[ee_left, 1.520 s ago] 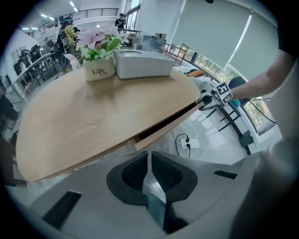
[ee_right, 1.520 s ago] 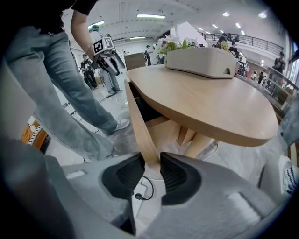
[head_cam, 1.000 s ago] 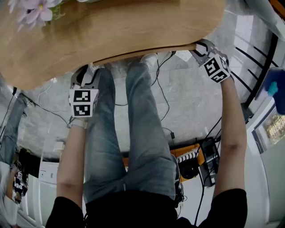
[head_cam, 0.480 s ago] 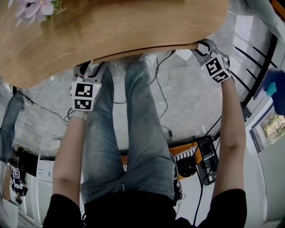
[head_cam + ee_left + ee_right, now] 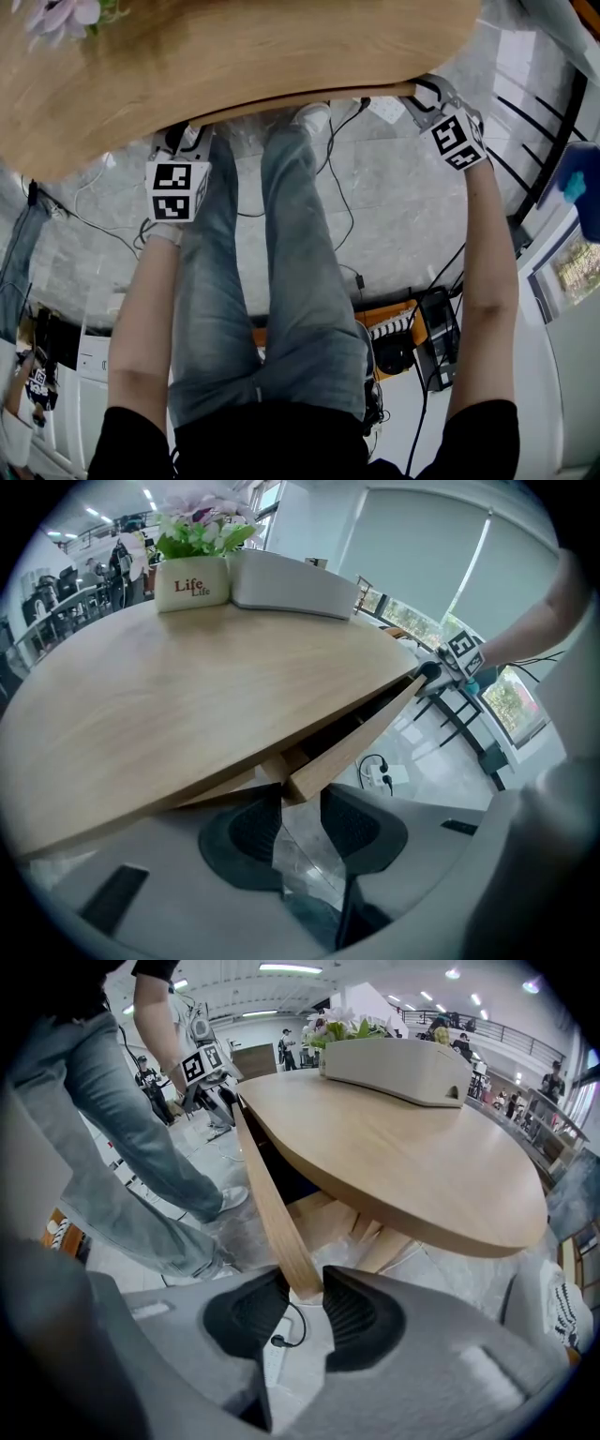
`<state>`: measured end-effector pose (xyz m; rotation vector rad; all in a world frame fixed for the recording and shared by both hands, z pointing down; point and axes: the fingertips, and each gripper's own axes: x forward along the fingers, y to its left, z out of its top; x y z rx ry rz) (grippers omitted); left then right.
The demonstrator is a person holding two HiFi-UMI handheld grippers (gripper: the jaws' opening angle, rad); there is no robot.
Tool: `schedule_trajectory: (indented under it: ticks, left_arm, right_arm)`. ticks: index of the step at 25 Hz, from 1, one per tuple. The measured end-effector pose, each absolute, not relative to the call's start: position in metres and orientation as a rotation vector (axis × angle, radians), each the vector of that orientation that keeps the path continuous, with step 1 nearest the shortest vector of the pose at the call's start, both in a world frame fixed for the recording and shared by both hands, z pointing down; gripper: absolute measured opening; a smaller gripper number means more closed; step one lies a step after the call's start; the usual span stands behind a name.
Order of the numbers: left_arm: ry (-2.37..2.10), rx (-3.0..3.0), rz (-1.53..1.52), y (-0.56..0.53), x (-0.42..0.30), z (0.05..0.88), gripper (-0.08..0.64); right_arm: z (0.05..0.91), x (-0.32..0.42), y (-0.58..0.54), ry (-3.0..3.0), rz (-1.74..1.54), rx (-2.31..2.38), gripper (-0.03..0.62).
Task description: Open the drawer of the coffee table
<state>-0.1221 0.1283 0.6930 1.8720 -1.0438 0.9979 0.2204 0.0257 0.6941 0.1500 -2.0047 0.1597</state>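
Note:
The coffee table has an oval wooden top (image 5: 234, 56) with a long curved wooden drawer front (image 5: 361, 742) under its near edge. The drawer stands slightly out, with a dark gap behind it. My left gripper (image 5: 300, 803) has just been closing, and its pads now clamp the left end of the drawer front. In the head view the left gripper (image 5: 180, 141) reaches under the table edge. My right gripper (image 5: 305, 1302) is shut on the other end of the drawer front (image 5: 272, 1213), at the table's right edge (image 5: 427, 94).
A flower pot (image 5: 192, 578) marked "Life" and a long white box (image 5: 295, 583) stand on the tabletop. The person's legs (image 5: 281, 281) are between the two grippers. Cables and a power strip (image 5: 386, 775) lie on the stone floor. An orange case (image 5: 394, 328) sits behind.
My left gripper has moved in toward the table edge, under the top. The right gripper has kept its place on the drawer front's right end.

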Motion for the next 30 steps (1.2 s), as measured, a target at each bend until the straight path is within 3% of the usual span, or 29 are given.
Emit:
schedule_trajectory:
  ticks: [30]
  left_arm:
    - [-0.917, 1.894, 1.153, 0.181, -0.110, 0.693, 0.114]
  right_arm:
    - [0.695, 0.235, 0.078, -1.982, 0.151, 0.175, 0.103]
